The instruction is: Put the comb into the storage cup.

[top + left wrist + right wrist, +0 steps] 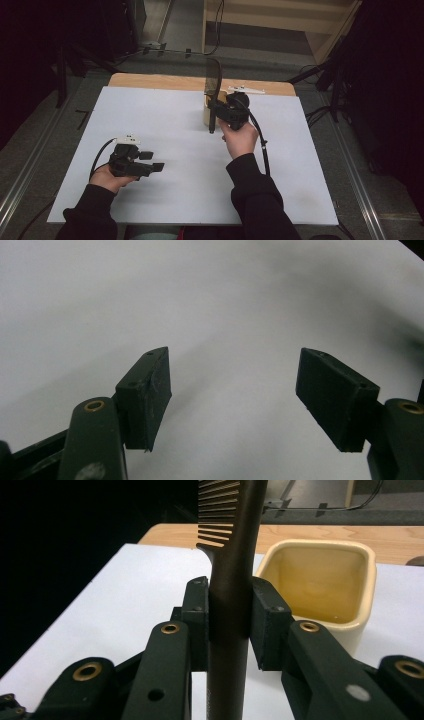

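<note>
A dark comb [213, 82] [231, 555] stands upright in my right gripper [216, 111] [230, 615], whose jaws are shut on its handle, teeth end up. Just behind it a cream square cup [207, 116] [320, 582] sits on the white table sheet [175, 130]; the cup looks hollow and bare inside. My left gripper [152, 161] [232, 395] rests low at the left front of the sheet, jaws wide open, nothing between its pads [147, 395].
The white sheet covers a wooden table whose bare edge [150, 80] shows at the back. Cables and dark stands [320, 75] lie on the floor beyond the table. Wide bare sheet lies between the two hands.
</note>
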Action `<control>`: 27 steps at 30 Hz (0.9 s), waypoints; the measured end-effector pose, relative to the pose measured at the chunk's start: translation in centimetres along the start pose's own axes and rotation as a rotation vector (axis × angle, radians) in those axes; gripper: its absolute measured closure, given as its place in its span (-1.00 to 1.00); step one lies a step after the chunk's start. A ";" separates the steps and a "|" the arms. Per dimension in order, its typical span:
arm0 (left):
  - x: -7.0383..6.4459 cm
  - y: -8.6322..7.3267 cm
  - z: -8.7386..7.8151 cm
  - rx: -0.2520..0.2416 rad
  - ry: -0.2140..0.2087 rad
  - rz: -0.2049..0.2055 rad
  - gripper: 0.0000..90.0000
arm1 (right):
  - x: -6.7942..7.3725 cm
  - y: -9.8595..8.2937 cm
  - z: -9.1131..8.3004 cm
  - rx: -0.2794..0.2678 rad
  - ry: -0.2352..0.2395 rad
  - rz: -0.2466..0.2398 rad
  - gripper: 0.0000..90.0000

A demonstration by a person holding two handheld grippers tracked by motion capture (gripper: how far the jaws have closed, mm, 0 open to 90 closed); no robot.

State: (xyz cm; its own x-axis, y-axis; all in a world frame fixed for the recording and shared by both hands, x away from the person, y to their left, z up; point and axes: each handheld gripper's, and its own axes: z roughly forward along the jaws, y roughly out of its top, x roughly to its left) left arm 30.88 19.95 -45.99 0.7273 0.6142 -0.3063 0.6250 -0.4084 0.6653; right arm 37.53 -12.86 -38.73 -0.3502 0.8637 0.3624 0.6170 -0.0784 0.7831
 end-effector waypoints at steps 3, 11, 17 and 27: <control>0.1 -0.1 -0.1 -0.003 0.005 0.002 -0.31 | -0.1 0.4 -0.1 -0.004 -0.008 -0.006 0.56; 0.2 -0.4 -0.5 -0.006 0.009 -0.009 -0.31 | -0.9 1.4 -0.2 -0.013 0.000 0.020 0.56; 0.2 -0.6 -0.7 -0.001 0.022 -0.015 -0.31 | -1.5 1.9 -0.1 -0.017 0.005 0.042 0.56; 0.1 -1.0 -1.0 -0.007 0.025 -0.024 -0.31 | -2.2 3.2 -0.4 -0.023 -0.005 0.048 0.56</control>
State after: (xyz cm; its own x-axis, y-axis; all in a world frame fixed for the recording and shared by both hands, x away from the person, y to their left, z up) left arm 30.06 21.14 -46.01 0.7049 0.6405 -0.3048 0.6399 -0.3888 0.6628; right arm 40.02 -15.22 -36.82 -0.3170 0.8614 0.3968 0.6166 -0.1307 0.7763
